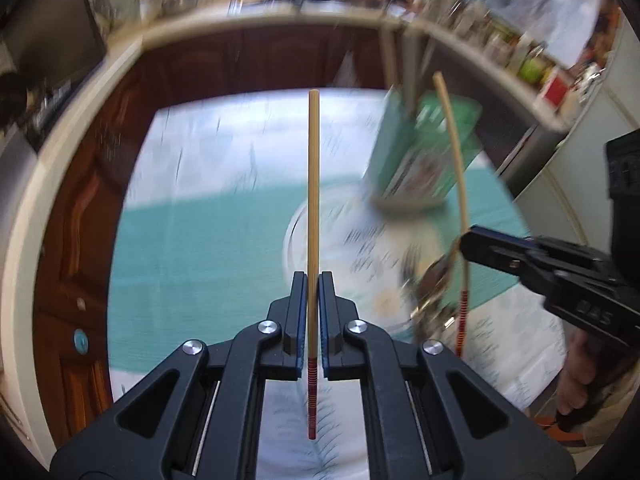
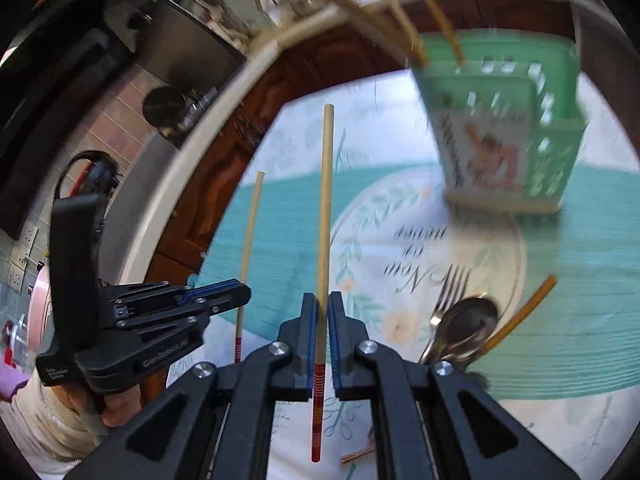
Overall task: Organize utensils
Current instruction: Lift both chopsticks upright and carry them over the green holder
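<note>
I log: chopstick (image 1: 313,184) tan, red-striped end | caddy (image 2: 532,120) green | mat (image 2: 280,248) teal | plate (image 2: 424,248) white, floral | gripper (image 2: 319,300) black, blue pads

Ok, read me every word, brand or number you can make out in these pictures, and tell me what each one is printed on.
"DAS" on the side of the right hand-held gripper, only partly readable.
"GenRobot.AI" on the side of the left hand-held gripper; the small label on its handle is too small to read.
Script lettering on the plate: upside down and blurred, unreadable.
Picture label on the green utensil basket: blurred, no readable words.
</note>
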`<action>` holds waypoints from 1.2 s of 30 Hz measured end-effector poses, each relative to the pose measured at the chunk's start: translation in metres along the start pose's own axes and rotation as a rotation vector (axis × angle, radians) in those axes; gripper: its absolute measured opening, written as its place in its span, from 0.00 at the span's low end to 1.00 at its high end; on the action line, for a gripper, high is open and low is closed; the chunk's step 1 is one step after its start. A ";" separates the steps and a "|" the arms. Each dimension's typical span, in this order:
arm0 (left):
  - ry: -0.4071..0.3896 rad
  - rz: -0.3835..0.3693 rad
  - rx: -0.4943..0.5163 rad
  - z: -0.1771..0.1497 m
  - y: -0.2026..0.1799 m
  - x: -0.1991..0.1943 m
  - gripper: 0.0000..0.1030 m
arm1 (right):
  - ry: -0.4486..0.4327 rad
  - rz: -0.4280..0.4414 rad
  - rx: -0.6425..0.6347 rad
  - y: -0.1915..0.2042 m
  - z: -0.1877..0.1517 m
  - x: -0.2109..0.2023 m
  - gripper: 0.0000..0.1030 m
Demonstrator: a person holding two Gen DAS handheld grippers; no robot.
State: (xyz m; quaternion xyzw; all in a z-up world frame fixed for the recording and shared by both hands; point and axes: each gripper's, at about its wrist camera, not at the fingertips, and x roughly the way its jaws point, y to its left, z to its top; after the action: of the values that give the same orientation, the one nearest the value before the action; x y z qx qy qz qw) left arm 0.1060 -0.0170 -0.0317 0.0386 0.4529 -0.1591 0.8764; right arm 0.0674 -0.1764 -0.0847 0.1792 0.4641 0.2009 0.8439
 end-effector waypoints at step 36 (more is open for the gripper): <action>-0.609 -0.061 -0.026 0.185 -0.089 0.075 0.03 | -0.595 -0.226 -0.233 -0.061 0.122 -0.027 0.06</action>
State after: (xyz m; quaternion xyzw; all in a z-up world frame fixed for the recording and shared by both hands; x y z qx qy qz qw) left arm 0.2631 -0.1591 0.0238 -0.0357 0.1721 -0.1837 0.9671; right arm 0.1694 -0.2558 -0.0335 0.0799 0.1882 0.0967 0.9741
